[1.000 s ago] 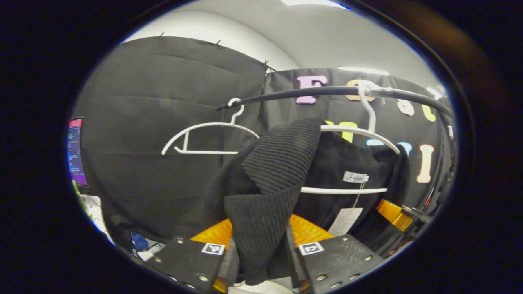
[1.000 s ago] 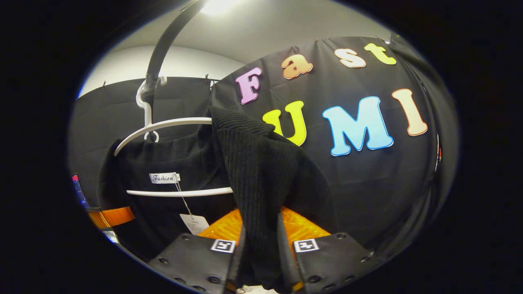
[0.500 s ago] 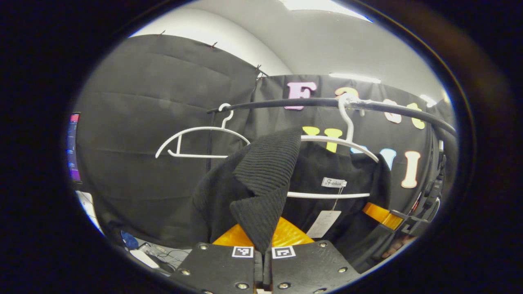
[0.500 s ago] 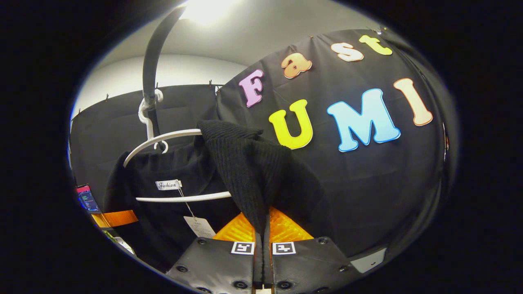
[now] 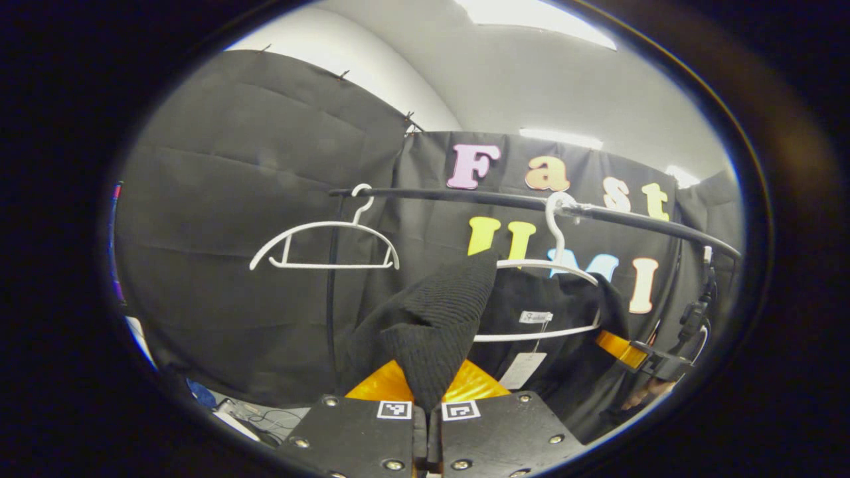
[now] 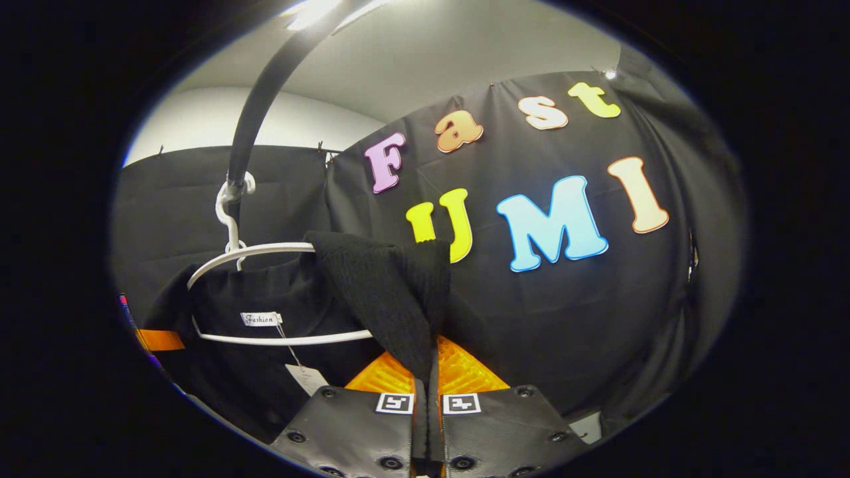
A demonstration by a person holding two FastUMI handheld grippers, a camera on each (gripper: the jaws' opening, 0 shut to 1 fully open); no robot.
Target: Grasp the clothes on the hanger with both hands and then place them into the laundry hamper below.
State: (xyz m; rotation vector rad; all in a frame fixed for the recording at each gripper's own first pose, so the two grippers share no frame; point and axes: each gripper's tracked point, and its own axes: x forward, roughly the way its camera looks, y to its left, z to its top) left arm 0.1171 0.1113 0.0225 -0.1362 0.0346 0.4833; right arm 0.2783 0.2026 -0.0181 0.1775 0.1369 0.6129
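My left tool (image 5: 427, 415) pinches one ribbed shoulder of the black sweater (image 5: 435, 318), and my right tool (image 6: 427, 406) pinches the other shoulder. The sweater hangs on the white hanger (image 6: 265, 251) under the black rail (image 5: 624, 218).

Black rail (image 5: 637, 220) carries two white hangers (image 5: 325, 244).

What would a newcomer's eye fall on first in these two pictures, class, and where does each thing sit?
First, the black sweater at mid-frame, its shoulders drawn off a white hanger on the rail. Each claw is shut on a shoulder: the left claw at the bottom of its view, the right claw likewise. A bare hanger hangs farther left on the rail.
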